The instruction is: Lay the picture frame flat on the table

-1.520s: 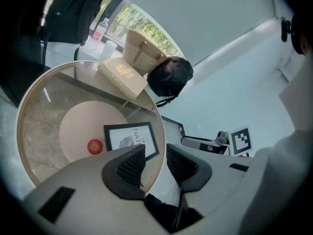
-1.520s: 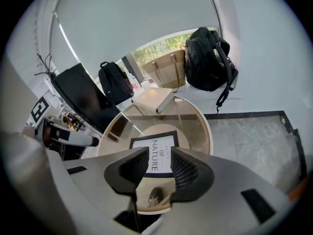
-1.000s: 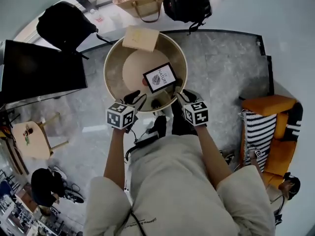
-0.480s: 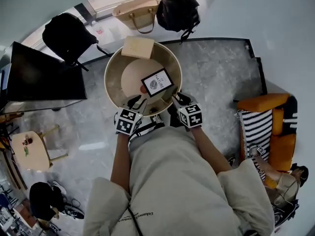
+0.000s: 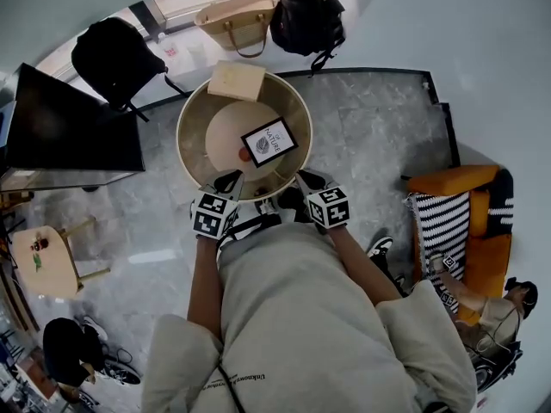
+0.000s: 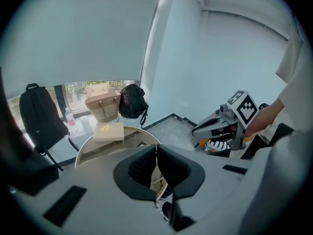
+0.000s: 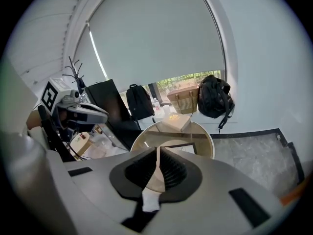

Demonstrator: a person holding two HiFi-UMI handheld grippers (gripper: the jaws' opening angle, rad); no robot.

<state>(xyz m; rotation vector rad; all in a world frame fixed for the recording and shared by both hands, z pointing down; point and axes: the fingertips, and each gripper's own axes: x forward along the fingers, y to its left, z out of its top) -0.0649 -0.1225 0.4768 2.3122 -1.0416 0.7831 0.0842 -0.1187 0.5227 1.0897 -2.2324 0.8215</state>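
- Grey marbled floor lies bare to the right of the table, as far as a dark border strip.
- Flat black rectangular screen stands left of the table, its near corner just beside the table's left rim.
- Round table with a tan wooden rim and a pale top stands straight ahead of the person, with open floor on its right side.
- Orange armchair with a black-and-white striped cushion is well apart from the table, at the right.
- Black backpack, tan woven handbag and black soft bag line the wall beyond the table's far edge.
- Beige flat cardboard box rests on the table's far rim.
- Black-edged picture frame with a white printed sheet lies flat on the top, right of centre and turned askew. All its corners are inside the rim, with bare top to its left.
- Left gripper hovers over the near left rim, apart from the frame. Its jaws have just been closing and meet with nothing between them.
- Right gripper hovers over the near right rim. Its jaws have also just been closing, pressed together and empty.
- Small reddish thing sits just beside the frame's left corner, too small to tell.
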